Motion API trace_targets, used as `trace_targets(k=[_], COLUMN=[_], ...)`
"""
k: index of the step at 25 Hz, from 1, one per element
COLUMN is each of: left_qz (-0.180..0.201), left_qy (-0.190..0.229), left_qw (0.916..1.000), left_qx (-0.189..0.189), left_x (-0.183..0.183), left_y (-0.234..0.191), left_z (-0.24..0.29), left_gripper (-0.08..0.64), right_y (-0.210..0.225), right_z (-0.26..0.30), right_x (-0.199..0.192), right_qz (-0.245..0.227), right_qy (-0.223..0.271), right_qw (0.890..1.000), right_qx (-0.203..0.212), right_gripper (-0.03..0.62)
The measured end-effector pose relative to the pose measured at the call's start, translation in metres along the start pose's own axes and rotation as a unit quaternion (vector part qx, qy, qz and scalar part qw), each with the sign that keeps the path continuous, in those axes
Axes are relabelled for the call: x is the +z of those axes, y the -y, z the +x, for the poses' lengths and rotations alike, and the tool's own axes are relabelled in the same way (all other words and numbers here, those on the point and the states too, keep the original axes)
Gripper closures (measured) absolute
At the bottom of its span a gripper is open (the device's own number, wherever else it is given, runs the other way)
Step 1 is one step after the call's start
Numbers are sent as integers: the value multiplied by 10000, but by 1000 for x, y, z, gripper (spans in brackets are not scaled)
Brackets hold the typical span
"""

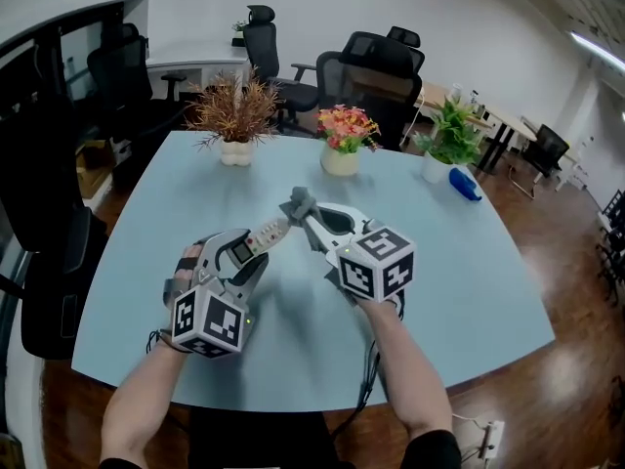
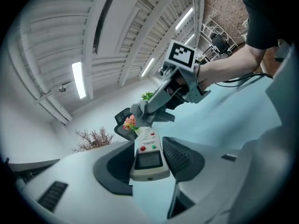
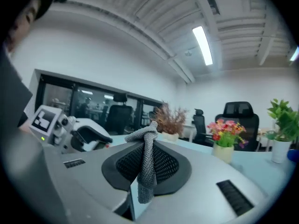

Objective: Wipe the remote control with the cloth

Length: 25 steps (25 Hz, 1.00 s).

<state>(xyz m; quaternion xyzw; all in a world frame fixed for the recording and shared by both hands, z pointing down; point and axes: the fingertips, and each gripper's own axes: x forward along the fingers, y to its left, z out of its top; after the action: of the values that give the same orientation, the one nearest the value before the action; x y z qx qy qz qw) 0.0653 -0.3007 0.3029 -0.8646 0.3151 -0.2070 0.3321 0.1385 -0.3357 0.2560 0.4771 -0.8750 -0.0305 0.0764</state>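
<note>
We grip the remote control [image 2: 149, 155] by its near end in our left claw [image 1: 240, 253], above the worktop [image 1: 469, 262]. Its long axis points at the cloth [image 3: 145, 164], which is pinched in our right claw [image 1: 307, 217] just beside its far tip.

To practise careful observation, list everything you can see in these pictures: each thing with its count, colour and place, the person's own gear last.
table: one, pale blue, under everything
remote control: one, white, held above the table's near side
cloth: one, grey, held near the remote control's far end
dried plant: one, brown in a white pot, table's far left
flowers: one pot, pink and orange, far middle
green plant: one, white pot, far right
blue object: one, beside the green plant; too small to name
office chairs: several, black, behind the table
left gripper: one, grey, shut on the remote control
right gripper: one, grey, shut on the cloth
</note>
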Motion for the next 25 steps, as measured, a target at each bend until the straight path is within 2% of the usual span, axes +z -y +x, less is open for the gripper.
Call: trace_targets(k=[2,4,5,6,7,8,9,11,12,13,14,15,16,17,19,20,21,22,23,24,25], left_qz=[62,-164,-503,-1080,-1887,-2812,-3710,-5131,-5636,-6016,-6273,-6414,-6466,-6453,-6340,-6288,-6263,-6275,-6315,-6366,-6421], left_qy=[117,284,440,668,934,1193,1422,1789,1949,2105,2249,2363,2440,2481,2468,2428,2408,2440,2510,2582,2634], left_qw=[9999,9994,9973,9903,9736,9447,9063,8211,7811,7455,7171,6981,6884,6864,6952,7003,7016,6968,6878,6783,6699], left_qx=[15,-114,-296,-567,-886,-1193,-1442,-1748,-1851,-1948,-2044,-2131,-2202,-2256,-2321,-2350,-2398,-2473,-2551,-2608,-2639], left_x=[5,15,17,17,16,14,10,0,-3,-3,-1,2,5,7,9,9,9,10,14,16,18], left_y=[0,2,4,5,2,-4,-12,-29,-36,-42,-45,-46,-46,-46,-44,-43,-41,-41,-41,-41,-42], left_z=[-1,-3,-3,-3,-3,-5,-7,-10,-11,-11,-12,-13,-14,-15,-15,-14,-14,-16,-19,-21,-23], left_gripper=[371,371,371,371,371,371,371,371,371,371,371,371,371,373,373,373,373,374,374,374,374], right_y=[-21,-17,-5,10,23,29,25,-11,-37,-62,-83,-98,-105,-105,-81,-61,-39,-18,-1,8,7], right_z=[3,9,10,8,6,2,-2,-10,-12,-12,-8,-4,1,4,3,0,-3,-7,-11,-16,-21], right_x=[6,-11,-20,-27,-30,-26,-15,20,33,40,40,35,31,30,33,34,35,35,34,34,39], right_qz=[20,8,-9,-46,-106,-185,-283,-572,-751,-946,-1171,-1397,-1553,-1591,-1385,-1226,-1085,-965,-846,-723,-622], right_qy=[59,-289,-470,-599,-640,-547,-295,495,827,1001,1002,903,821,814,888,910,906,869,832,860,987], right_qw=[9993,9991,9989,9980,9968,9964,9974,9971,9930,9876,9827,9793,9777,9783,9843,9878,9899,9907,9907,9908,9909], right_qx=[377,301,81,-203,-470,-624,-598,-27,381,755,1025,1155,1149,1047,634,308,-62,-408,-660,-756,-666], right_gripper=[566,566,566,566,566,566,566,566,566,566,566,566,566,566,566,566,566,566,566,566,566])
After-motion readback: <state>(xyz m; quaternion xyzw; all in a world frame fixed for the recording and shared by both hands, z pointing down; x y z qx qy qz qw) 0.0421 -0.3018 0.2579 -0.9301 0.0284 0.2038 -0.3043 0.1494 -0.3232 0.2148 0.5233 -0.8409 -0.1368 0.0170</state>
